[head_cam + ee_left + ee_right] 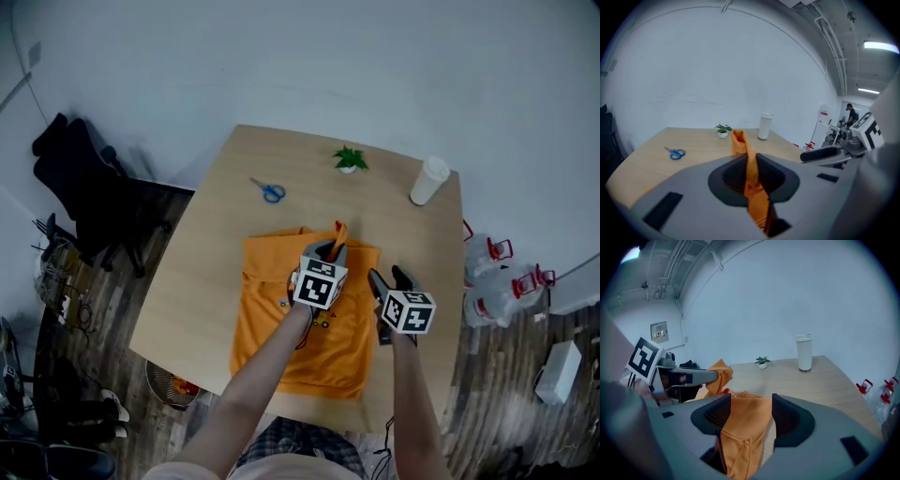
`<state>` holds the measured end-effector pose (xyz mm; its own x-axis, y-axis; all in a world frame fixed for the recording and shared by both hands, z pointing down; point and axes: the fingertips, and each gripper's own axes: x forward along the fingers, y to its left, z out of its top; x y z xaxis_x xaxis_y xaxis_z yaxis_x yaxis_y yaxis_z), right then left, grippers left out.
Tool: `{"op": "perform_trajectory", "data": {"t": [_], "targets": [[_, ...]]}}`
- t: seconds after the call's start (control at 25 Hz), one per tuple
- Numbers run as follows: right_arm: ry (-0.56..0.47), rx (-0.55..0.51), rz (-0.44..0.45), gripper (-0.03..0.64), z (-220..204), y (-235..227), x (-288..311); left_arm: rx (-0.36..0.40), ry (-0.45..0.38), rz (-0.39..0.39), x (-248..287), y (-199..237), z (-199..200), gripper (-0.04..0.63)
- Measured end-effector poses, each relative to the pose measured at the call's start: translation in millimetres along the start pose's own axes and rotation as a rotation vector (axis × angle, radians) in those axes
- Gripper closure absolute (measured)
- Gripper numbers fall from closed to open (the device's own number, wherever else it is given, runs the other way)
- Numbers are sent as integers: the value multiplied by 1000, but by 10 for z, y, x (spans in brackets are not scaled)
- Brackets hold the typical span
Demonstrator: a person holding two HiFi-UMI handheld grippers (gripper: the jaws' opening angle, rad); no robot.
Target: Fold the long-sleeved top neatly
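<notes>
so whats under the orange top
The orange top lies spread on the wooden table, whose bare surface shows beside and beyond it. Anything between fabric and tabletop is covered, and the left hand-held gripper hides part of the cloth.

White walls point(740, 70), dark wood floor point(497, 394), black chair point(75, 178) beside wooden table point(206, 281).

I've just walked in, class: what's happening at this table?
A person is folding an orange top on a wooden table with two grippers. The left gripper is shut on a raised strip of its fabric. The right gripper stands open at the top's right edge, fabric lying between its jaws. Scissors, a plant and a cup sit beyond.
</notes>
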<state>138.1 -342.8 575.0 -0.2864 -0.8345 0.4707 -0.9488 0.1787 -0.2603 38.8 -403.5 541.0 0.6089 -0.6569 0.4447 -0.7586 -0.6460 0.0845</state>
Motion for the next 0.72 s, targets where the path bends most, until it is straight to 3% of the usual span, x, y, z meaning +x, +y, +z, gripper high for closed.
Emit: {"op": "perform_trajectory", "data": {"t": [0.36, 0.72], "targets": [[16, 35, -64, 339, -198, -452, -282, 44, 157, -85, 429, -513, -523, 548], [30, 45, -97, 339, -318, -717, -452, 10, 226, -174, 714, -871, -844, 528]]}}
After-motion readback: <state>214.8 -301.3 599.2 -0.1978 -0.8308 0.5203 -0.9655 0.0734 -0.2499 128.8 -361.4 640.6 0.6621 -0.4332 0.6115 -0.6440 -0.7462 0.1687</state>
